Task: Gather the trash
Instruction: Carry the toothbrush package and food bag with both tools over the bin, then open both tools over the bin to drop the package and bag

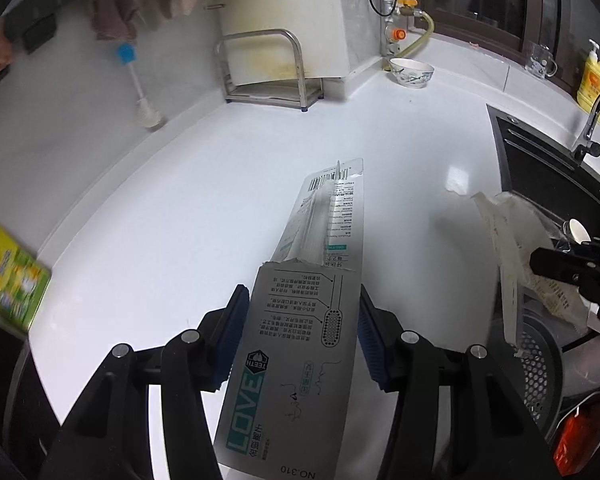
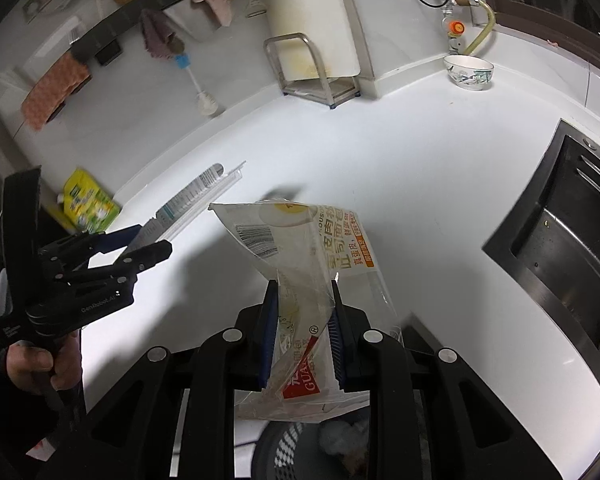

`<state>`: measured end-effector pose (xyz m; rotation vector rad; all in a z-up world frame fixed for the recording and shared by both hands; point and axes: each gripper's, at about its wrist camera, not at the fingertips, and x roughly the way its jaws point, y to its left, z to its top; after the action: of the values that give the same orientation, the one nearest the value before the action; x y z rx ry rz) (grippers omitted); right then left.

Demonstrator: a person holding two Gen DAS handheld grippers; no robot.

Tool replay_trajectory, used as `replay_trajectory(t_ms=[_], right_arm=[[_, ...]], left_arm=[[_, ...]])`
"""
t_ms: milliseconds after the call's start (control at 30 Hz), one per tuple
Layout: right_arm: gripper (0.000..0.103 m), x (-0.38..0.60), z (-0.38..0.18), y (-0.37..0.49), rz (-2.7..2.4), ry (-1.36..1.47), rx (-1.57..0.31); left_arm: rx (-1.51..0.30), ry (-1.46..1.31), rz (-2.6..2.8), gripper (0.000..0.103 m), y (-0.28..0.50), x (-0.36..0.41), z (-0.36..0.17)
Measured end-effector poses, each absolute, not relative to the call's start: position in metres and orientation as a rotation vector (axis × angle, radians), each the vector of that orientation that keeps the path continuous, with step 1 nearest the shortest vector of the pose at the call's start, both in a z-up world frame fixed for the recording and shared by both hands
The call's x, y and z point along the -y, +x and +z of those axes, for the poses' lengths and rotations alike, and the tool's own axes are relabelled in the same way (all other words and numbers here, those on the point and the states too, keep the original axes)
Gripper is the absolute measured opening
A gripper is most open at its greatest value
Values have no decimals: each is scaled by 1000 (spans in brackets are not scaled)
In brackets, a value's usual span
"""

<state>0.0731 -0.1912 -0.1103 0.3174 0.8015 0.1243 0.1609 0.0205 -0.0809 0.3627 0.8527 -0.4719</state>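
Trash is in both grips over the counter [image 1: 204,184], left gripper [image 1: 300,336] clamped on a toothbrush packet [image 1: 300,340] and right gripper [image 2: 304,332] pinched on a plastic wrapper [image 2: 300,264], so next comes release (probably) into the bin [image 2: 292,452] below.

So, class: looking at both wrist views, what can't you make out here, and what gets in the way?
- Trash bin, right wrist view: mostly hidden behind the right gripper and its clear wrapper.
- Green packet, left wrist view: blurred, cut off by the edge; print unreadable.
- Toothbrush package, left wrist view: bottom end cut off by the frame.
- Sink: contents cut off at the right edge.
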Motion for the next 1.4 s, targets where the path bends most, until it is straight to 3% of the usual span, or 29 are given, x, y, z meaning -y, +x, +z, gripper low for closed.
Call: replay_trajectory(t_ms=[733,1400], right_arm=[[23,234,-156,-72,224,257,-902],[23,246,-236,-54,220,282,-1067]], left_arm=[[-935,242,-367,51,-33,29,-92],[-1117,220,-355,51,-54,61,-170]])
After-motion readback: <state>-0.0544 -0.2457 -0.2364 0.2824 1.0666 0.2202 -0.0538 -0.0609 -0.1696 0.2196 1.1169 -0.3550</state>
